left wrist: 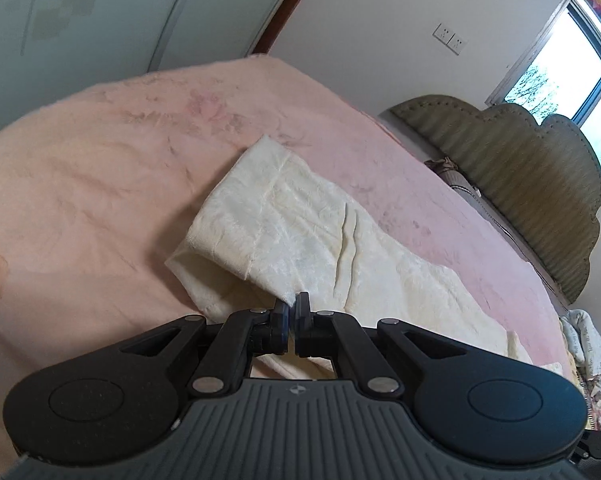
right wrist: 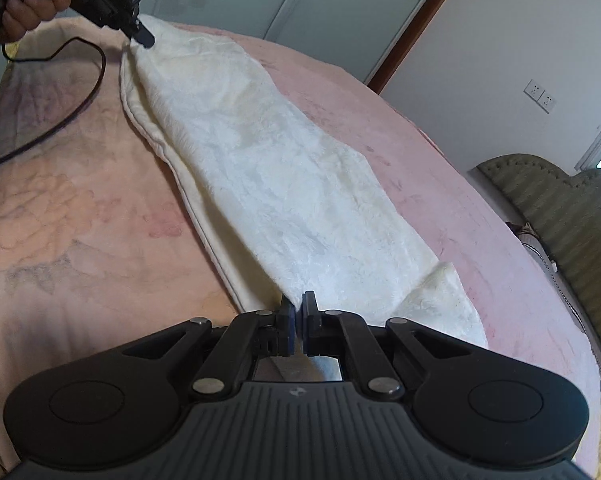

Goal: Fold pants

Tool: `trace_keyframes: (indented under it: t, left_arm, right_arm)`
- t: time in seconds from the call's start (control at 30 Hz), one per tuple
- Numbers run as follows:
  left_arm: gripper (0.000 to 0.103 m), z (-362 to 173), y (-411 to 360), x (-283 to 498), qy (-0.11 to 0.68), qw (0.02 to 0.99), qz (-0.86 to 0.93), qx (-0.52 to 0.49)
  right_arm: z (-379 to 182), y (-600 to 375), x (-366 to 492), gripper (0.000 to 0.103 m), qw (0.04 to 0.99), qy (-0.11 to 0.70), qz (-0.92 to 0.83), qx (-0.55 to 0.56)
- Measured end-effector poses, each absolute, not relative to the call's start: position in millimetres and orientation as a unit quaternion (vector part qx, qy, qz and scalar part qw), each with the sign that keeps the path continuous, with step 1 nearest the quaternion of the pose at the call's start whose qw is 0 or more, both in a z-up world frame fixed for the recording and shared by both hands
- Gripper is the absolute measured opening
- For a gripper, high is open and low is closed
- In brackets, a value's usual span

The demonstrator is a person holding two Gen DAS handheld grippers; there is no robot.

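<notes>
Cream fleece pants point(right wrist: 284, 184) lie lengthwise on a pink bedspread point(right wrist: 80, 200), one leg over the other. My right gripper point(right wrist: 297, 308) is shut on the near edge of the top layer and lifts it a little. My left gripper point(left wrist: 291, 307) is shut on a corner of the pants point(left wrist: 300, 232) at the other end, where a fold lies doubled over. It also shows in the right wrist view point(right wrist: 142, 38) at the far top left, held by a hand and pinching the cloth.
A black cable point(right wrist: 80, 92) loops over the bedspread left of the pants. A green padded headboard point(left wrist: 520, 184) with pillows stands along the bed's right side. A wardrobe point(left wrist: 100, 12) and a wall with sockets point(left wrist: 450, 38) lie beyond the bed.
</notes>
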State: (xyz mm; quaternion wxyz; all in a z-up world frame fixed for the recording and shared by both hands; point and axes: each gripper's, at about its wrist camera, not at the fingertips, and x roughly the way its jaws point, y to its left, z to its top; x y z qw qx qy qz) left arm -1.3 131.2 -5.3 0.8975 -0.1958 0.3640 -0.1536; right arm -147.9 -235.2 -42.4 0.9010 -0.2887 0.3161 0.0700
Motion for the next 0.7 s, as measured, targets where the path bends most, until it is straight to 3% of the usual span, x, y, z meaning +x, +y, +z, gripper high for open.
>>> trace_keyframes:
  t: [0.2,0.33,0.5,0.57,0.7]
  left_arm:
    - [0.004,-18,119,6,0.394,0.897,-0.13,-0.154]
    - [0.021,-17,118,4,0.402,0.897,-0.12,-0.137]
    - [0.023,7,125,-7,0.389,0.907,-0.097,-0.129]
    - [0.023,19,123,-17,0.365,0.92,-0.082,-0.12]
    - [0.025,44,88,-29,0.306,0.942,-0.11,-0.081]
  right_arm:
    - [-50,-234,-154,0.003,0.902,0.328,0.085,-0.267]
    - [-55,-240,-149,0.006,0.913,0.326,0.067,-0.233]
    - [-44,-248,-165,0.04,0.911,0.335,0.058,-0.236]
    - [-34,-259,-176,0.048,0.913,0.342,0.081,-0.209]
    - [-19,-299,-191,0.051,0.946,0.307,0.051,-0.087]
